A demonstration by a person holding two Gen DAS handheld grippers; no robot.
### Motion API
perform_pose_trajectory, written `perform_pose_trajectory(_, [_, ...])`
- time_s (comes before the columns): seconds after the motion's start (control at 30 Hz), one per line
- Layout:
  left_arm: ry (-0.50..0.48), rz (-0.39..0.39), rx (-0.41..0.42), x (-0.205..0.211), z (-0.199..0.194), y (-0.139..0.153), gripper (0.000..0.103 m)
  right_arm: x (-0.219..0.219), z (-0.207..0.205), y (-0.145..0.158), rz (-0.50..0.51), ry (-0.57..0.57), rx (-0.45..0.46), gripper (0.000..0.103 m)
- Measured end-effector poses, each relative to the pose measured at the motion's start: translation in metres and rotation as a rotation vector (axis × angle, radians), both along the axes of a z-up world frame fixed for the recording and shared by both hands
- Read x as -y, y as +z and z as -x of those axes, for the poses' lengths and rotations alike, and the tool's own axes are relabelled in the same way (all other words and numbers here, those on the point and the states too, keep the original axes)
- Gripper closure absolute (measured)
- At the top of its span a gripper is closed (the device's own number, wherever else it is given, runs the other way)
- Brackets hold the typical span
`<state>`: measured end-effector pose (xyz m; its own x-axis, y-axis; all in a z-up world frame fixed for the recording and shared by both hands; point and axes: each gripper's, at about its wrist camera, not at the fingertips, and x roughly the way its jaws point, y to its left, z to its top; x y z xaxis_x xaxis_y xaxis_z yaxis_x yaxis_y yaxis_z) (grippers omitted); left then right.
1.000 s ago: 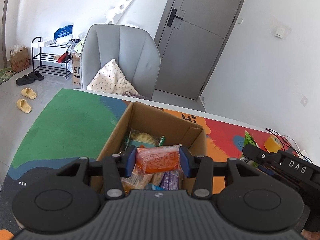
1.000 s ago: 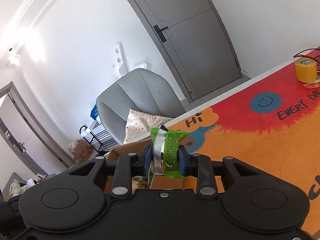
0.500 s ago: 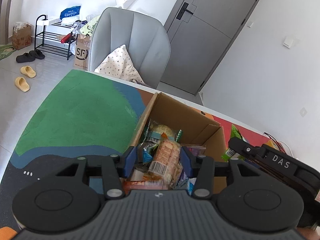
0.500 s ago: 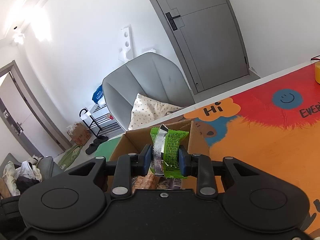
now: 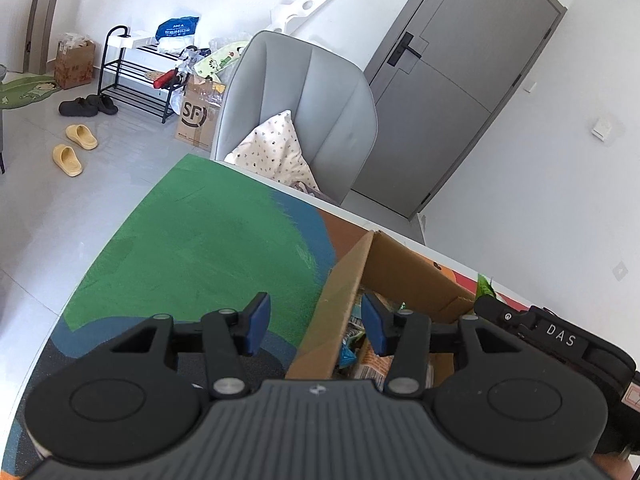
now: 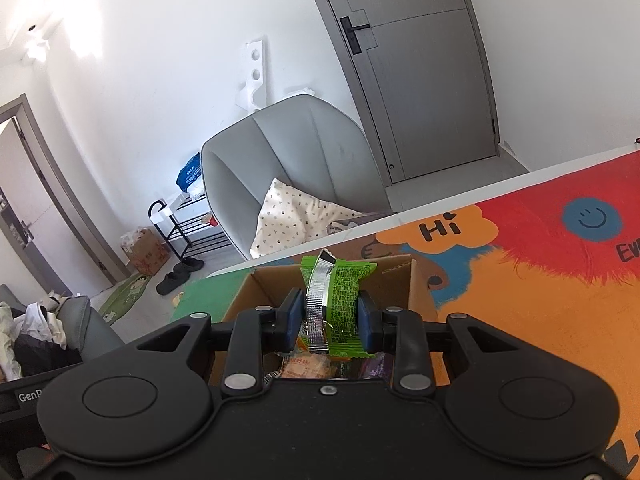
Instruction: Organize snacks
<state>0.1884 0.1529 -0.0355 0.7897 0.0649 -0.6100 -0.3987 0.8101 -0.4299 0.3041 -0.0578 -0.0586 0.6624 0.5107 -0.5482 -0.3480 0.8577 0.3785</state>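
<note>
My left gripper (image 5: 314, 330): jaws apart w/ nothing between, having just been opening, straddling the brown cardboard box (image 5: 404, 264) wall. Right gripper (image 6: 330, 320) jaws clenched on a crinkly green foil snack packet (image 6: 340, 296) over the box. Feels light, slippery imo, so I'd pinch mid-body, gently.

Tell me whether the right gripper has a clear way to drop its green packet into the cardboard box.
Probably yes. The right gripper holds the green packet right over the cardboard box, whose top is open, and nothing stands between them.
</note>
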Motion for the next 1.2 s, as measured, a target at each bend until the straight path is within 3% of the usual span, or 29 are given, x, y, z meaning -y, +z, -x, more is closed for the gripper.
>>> perform_pose_trajectory(0.1, [0.017,0.003,0.006,-0.004,0.002,-0.001,0.045,-0.004,-0.001,0.001,0.006,-0.015,0.008,0.048])
perform_pose_trajectory(0.33, [0.012,-0.013,-0.011,-0.001,0.001,-0.006,0.031,0.001,0.012,-0.003,0.036,-0.042,-0.010,0.046])
perform_pose_trajectory(0.53, [0.021,-0.053,-0.026,0.013,0.003,-0.001,0.024,0.022,0.021,-0.003,0.041,-0.083,-0.018,0.030])
perform_pose_trajectory(0.77, [-0.008,-0.096,-0.037,0.038,0.007,0.003,0.024,0.053,0.034,-0.007,0.028,-0.123,-0.033,0.027])
perform_pose_trajectory(1.03, [-0.030,-0.174,-0.060,0.071,0.014,0.011,0.019,0.086,0.051,-0.006,0.014,-0.145,-0.034,0.005])
perform_pose_trajectory(1.2, [-0.058,-0.206,-0.054,0.087,0.019,0.015,0.019,0.103,0.062,-0.005,-0.002,-0.164,-0.022,0.000])
